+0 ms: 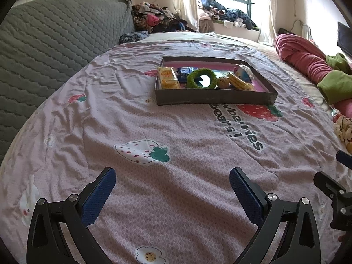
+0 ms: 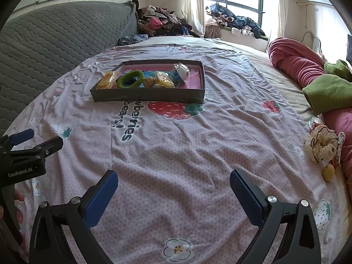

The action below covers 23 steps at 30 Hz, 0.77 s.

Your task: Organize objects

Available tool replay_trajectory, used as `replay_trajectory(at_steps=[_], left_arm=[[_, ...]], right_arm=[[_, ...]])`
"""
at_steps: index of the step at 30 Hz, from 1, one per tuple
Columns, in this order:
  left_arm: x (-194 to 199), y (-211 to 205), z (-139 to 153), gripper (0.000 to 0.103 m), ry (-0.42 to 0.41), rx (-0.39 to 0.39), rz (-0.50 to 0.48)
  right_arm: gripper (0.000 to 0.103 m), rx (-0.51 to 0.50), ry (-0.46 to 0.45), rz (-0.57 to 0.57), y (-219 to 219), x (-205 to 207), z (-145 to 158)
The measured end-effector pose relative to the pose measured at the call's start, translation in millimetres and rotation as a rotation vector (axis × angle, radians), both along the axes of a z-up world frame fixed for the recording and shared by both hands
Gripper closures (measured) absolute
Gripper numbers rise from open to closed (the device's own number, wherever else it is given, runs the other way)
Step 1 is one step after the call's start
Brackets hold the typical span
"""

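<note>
Both hand-held grippers hover low over the pink strawberry-print bedspread (image 1: 176, 132), side by side. The left gripper (image 1: 172, 189) has its blue textured pads (image 1: 99, 195) spread wide and holds nothing; the right gripper (image 2: 173, 189) is likewise spread and empty. Ahead of both, well apart from the fingertips, lies the shallow dark cardboard tray with a pink floor (image 1: 214, 96); it stands ahead and slightly right of the left gripper, ahead and slightly left of the right. Inside it sit a yellow wrapped snack packet (image 1: 168, 78), a fuzzy green ring (image 1: 201, 78), a small round tan ball (image 1: 222, 82), a yellow ribbed cylinder (image 1: 238, 81) and a white-and-blue crinkled wrapper (image 1: 243, 71). Still outside the tray, to the right of the right gripper near a rolled red blanket (image 2: 297, 63), lie a cream fabric scrunchie with dark edging (image 2: 322, 146) and, just nearer, a small yellow rounded object (image 2: 328, 173). Judged by appearance, the scrunchie is light, soft and compressible, so a pinch across one side of its gathered band should hold without slipping. The yellow object looks small and smooth and may roll on the yielding bedspread; closing across its widest part seems safest.
</note>
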State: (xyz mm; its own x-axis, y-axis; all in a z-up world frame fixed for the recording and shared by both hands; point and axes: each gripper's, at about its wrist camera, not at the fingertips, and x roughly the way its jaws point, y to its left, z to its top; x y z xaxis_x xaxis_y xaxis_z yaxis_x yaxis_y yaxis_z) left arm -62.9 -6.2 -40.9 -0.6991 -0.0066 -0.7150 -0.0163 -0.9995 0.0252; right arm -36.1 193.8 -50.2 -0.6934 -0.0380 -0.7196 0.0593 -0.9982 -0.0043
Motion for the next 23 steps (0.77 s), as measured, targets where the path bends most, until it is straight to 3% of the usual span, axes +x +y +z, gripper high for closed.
replay_trajectory(at_steps=[23], left_arm=[[-5,-1,-14,0.0,-0.012,0.002,-0.003]], right_arm=[[0.0,0.001,-0.019,0.0,3,-6,-11]])
